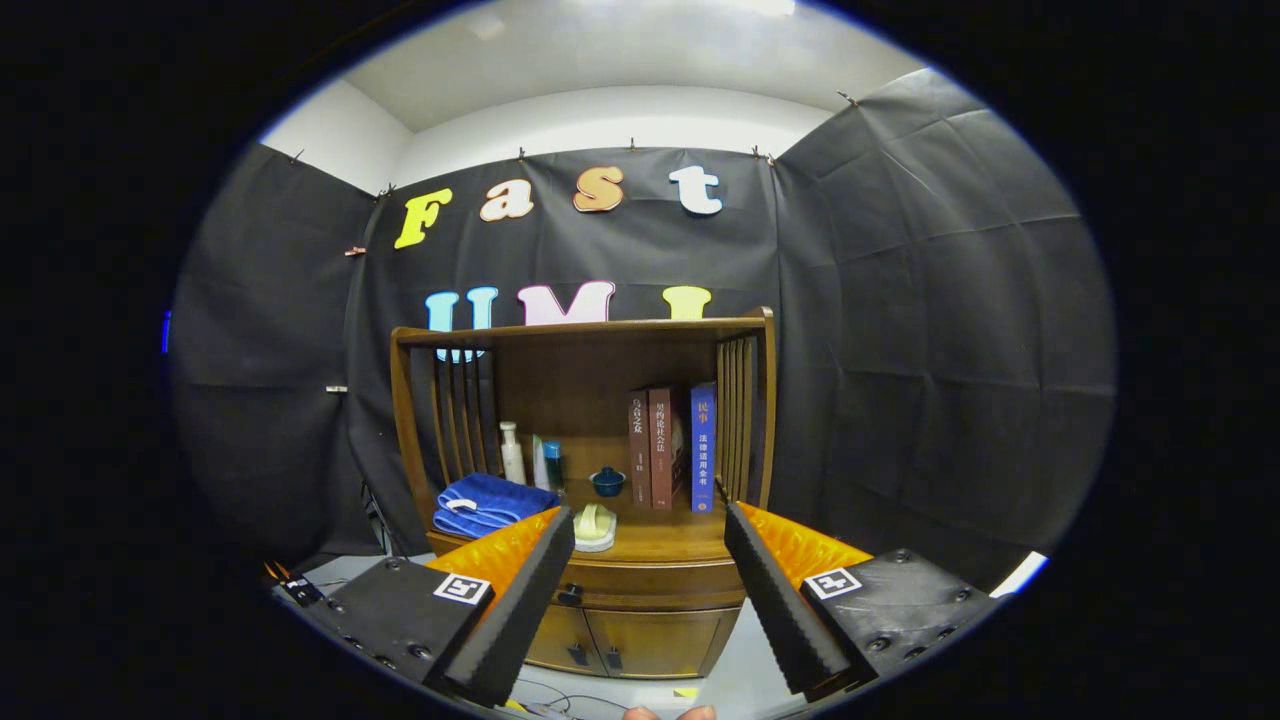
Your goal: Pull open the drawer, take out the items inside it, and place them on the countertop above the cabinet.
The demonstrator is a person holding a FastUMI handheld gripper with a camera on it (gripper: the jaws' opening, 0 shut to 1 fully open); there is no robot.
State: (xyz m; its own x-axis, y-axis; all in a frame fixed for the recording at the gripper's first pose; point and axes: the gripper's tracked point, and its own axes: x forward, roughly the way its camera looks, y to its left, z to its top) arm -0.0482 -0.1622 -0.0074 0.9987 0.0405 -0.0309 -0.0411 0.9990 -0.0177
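In the gripper view the tool (650,555) hangs with its two fingers spread wide, holding nothing, well short of the wooden cabinet (640,610). The drawer (650,585) sits closed between the fingers, its dark knob (570,595) near the left pad. On the surface (665,540) above the drawer lie a folded blue towel (490,503), a pale soap dish (595,528), a small blue bowl (607,482), bottles (513,452) and upright books (672,447).
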